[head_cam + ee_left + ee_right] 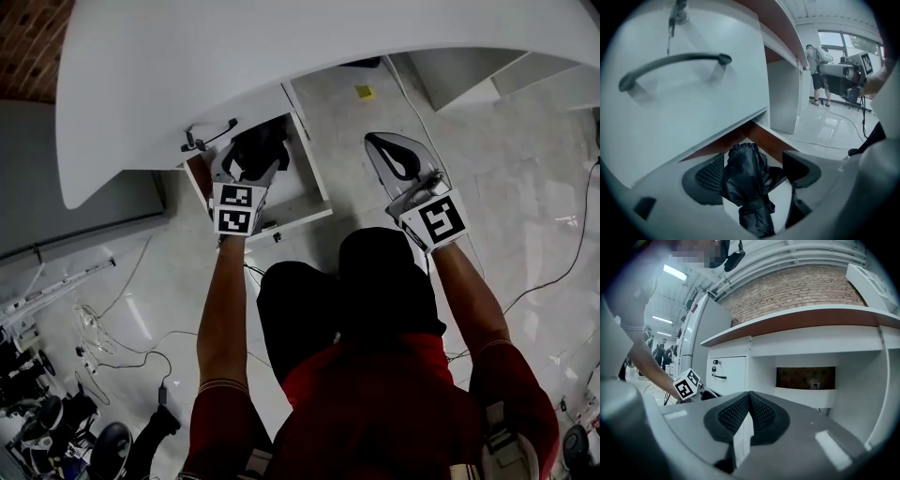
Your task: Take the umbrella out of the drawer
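Observation:
A black folded umbrella [262,141] lies in the open lower drawer [305,208] of the white desk. My left gripper [251,152] reaches down into that drawer. In the left gripper view the umbrella [747,180] sits between the spread jaws of my left gripper [754,161]; the right pad [802,166] stands clear of it and the left pad [708,176] is close beside it. My right gripper [380,142] hangs over the floor to the right of the drawer. In its own view my right gripper [749,397] has its pads together with nothing held.
Above the open drawer is a shut drawer front with a dark bar handle [670,63] and a key [675,18]. The curved white desktop [281,56] overhangs it. Cables [112,337] and gear lie on the floor at left, a yellow note [364,91] farther off. My knees [375,272] are just below.

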Action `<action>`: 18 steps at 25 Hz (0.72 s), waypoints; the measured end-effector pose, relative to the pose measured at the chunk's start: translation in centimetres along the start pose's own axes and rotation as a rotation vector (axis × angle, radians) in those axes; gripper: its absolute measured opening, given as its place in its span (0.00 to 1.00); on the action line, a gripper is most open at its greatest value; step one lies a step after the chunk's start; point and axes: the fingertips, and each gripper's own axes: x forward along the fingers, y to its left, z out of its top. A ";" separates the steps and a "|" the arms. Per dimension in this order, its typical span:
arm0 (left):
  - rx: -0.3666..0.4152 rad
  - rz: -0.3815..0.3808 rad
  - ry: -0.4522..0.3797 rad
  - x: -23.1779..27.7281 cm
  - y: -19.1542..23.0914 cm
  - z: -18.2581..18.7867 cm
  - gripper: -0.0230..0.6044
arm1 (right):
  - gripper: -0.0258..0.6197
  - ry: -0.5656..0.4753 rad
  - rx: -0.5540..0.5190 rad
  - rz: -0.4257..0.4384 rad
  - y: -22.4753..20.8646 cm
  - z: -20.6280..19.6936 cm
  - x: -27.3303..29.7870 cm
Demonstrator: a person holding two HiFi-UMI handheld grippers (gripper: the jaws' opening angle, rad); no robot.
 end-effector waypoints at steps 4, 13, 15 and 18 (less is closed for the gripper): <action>0.012 0.000 0.039 2.5 0.6 -1.9 0.71 | 0.06 -0.013 -0.010 -0.007 -0.7 -1.9 0.3; 0.017 0.019 0.133 6.8 2.0 -5.7 0.78 | 0.06 -0.055 -0.030 -0.020 -1.8 -6.1 0.5; 0.016 0.025 0.151 7.4 2.2 -6.3 0.79 | 0.06 -0.040 -0.034 -0.020 -1.9 -7.6 0.3; 0.014 0.024 0.176 8.2 2.3 -7.4 0.79 | 0.06 -0.012 -0.040 -0.016 -1.8 -9.7 -0.1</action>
